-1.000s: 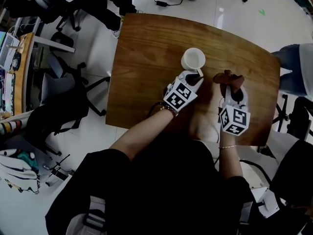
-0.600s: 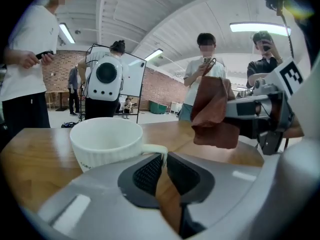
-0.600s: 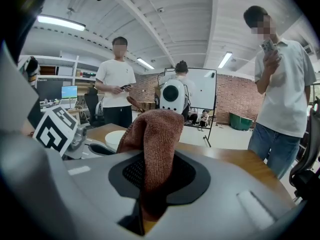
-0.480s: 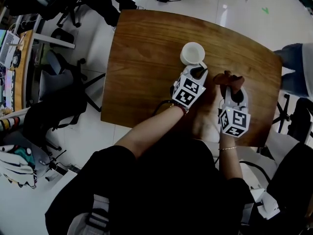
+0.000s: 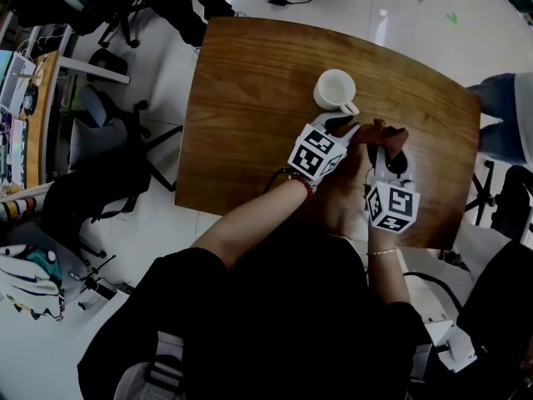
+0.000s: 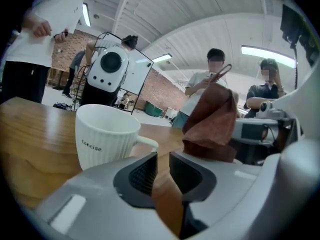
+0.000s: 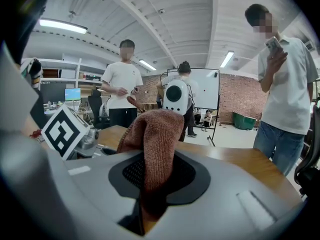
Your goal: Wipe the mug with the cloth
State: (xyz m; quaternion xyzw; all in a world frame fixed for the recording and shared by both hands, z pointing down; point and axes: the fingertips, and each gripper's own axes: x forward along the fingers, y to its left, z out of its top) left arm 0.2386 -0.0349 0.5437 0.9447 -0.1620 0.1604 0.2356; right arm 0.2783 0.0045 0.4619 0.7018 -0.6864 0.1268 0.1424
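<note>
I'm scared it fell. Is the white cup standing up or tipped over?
Standing up: the mug rests on its base, its round mouth facing up.

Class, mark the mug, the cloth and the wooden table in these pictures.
mug point(image 6: 102, 139): left gripper view, on its ribbed side wall.
cloth point(image 7: 155, 129): right gripper view, on its upright fold.
table point(image 5: 250, 98): head view, on bare wood beside the mug.

One mug point(image 5: 335, 89), one cloth point(image 5: 376, 130) and two tools, the left hand-held gripper point(image 5: 350, 127) and right hand-held gripper point(image 5: 386, 151), on one tabletop point(image 5: 250, 98).
</note>
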